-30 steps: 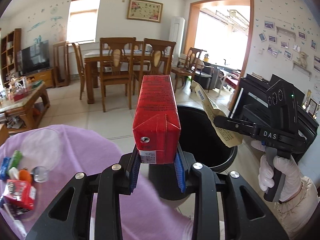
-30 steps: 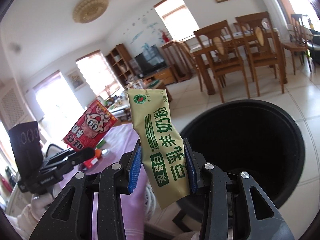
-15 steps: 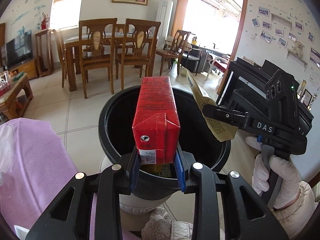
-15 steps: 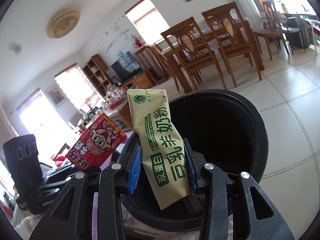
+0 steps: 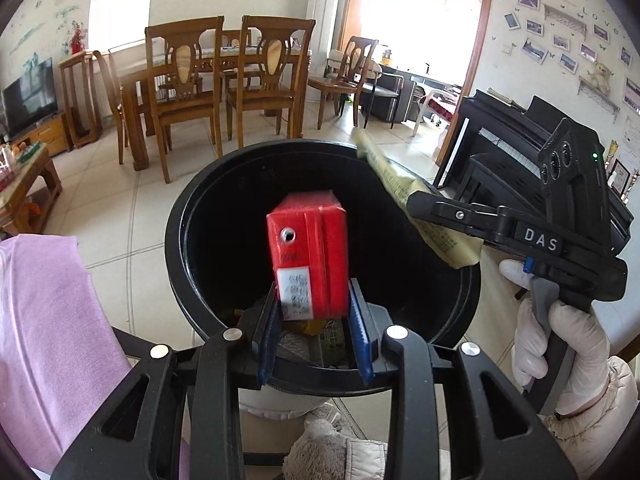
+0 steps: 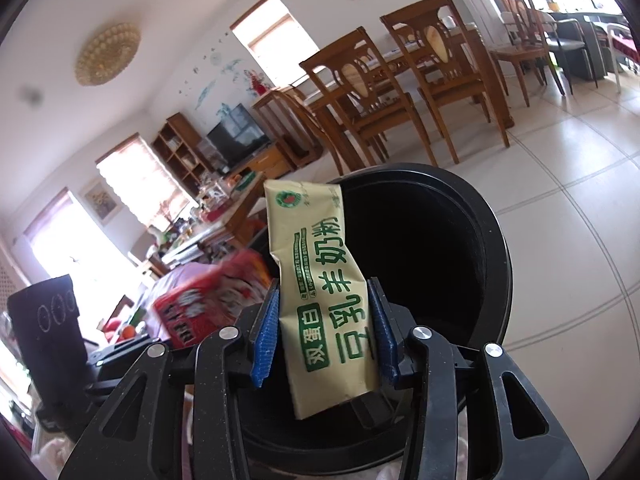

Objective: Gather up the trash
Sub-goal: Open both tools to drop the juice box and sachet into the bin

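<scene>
My left gripper (image 5: 316, 332) stands open over the black trash bin (image 5: 188, 216). The red carton (image 5: 310, 256) has left its pads and tips down into the bin's mouth; it shows blurred in the right wrist view (image 6: 208, 304). My right gripper (image 6: 324, 336) also stands open over the bin (image 6: 492, 264), its pads apart from the yellow-green milk powder packet (image 6: 320, 280), which still stands between them. In the left wrist view the packet (image 5: 404, 184) hangs over the bin's right rim. Wrappers lie at the bin's bottom.
A purple cloth (image 5: 44, 320) covers the table at the left. A wooden dining table with chairs (image 5: 192, 80) stands behind the bin on the tiled floor. A black piano (image 5: 500, 140) is at the right. A cluttered coffee table (image 5: 20, 172) is far left.
Both grippers have moved over the bin and tilted down. Both have opened: the red carton is dropping from the left one, and the packet sits loose in the right one.
</scene>
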A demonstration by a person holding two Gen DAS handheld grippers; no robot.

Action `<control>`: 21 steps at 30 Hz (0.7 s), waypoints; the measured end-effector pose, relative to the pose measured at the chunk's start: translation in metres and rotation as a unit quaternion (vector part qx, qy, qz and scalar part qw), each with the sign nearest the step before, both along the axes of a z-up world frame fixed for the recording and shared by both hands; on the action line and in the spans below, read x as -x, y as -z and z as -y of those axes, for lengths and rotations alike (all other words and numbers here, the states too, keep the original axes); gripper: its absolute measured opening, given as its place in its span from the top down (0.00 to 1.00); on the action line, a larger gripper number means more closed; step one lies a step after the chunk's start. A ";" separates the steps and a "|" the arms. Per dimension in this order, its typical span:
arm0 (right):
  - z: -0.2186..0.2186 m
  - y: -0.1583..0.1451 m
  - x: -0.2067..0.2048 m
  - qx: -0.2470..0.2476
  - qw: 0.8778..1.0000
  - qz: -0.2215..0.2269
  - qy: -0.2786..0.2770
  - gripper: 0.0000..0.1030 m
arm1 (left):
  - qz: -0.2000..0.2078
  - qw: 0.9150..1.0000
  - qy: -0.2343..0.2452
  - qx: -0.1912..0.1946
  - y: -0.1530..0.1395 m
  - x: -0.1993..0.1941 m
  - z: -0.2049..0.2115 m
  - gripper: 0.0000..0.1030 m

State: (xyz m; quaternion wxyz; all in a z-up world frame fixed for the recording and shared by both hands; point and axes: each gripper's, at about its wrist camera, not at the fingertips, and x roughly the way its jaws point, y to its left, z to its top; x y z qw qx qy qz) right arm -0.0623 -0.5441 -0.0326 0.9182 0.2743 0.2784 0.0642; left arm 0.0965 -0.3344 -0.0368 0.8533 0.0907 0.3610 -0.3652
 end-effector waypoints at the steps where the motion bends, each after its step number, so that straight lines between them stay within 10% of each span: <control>1: 0.002 -0.002 -0.003 0.000 1.000 0.000 0.002 0.49 | 0.001 1.000 -0.002 -0.002 -0.001 0.000 0.001 0.68; 5: 0.001 -0.006 0.000 0.003 1.000 0.007 0.010 0.36 | 0.009 1.000 -0.008 -0.009 -0.006 0.004 -0.003 0.66; 9: 0.000 -0.012 -0.001 0.010 1.000 0.011 0.012 0.29 | 0.037 0.999 -0.023 -0.005 -0.017 0.017 -0.015 0.28; 21: -0.071 -0.041 -0.013 0.061 0.997 0.028 -0.043 0.16 | 0.062 0.993 -0.095 0.020 -0.046 0.032 -0.096 0.13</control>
